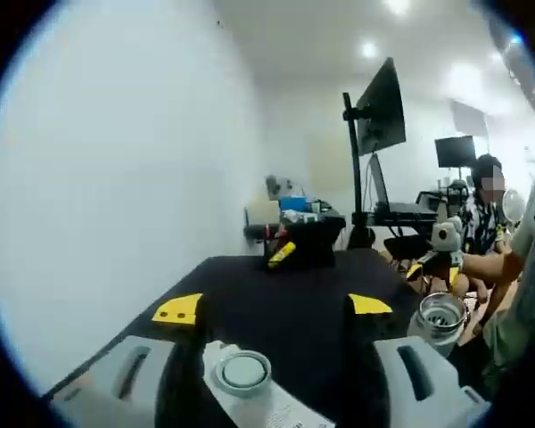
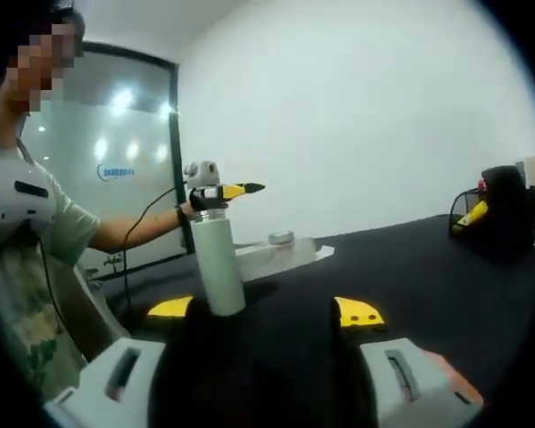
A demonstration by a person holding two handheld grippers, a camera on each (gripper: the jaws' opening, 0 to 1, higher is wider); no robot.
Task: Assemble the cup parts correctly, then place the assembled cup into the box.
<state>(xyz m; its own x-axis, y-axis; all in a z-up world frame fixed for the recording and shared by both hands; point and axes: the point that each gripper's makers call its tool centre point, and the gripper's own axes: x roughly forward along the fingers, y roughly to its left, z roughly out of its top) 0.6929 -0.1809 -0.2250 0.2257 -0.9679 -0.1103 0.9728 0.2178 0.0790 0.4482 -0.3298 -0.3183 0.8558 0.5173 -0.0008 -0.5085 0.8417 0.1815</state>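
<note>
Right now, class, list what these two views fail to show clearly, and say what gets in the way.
1. Right gripper view: the white bottle has its base hidden behind this tool's own dark body.
2. Right gripper view: whether the other tool grips the bottle's top is too small to tell.
3. Left gripper view: the white surface under the lid is cut off by the bottom edge.
4. Left gripper view: the black object is blurred.

The left gripper view sits low over the black surface (image 1: 285,303), facing a far monitor (image 1: 381,107), a lid (image 1: 243,371) close between its tongs. The right gripper view looks across the same surface (image 2: 410,267) toward a white wall, the bottle (image 2: 216,259) close ahead.
</note>
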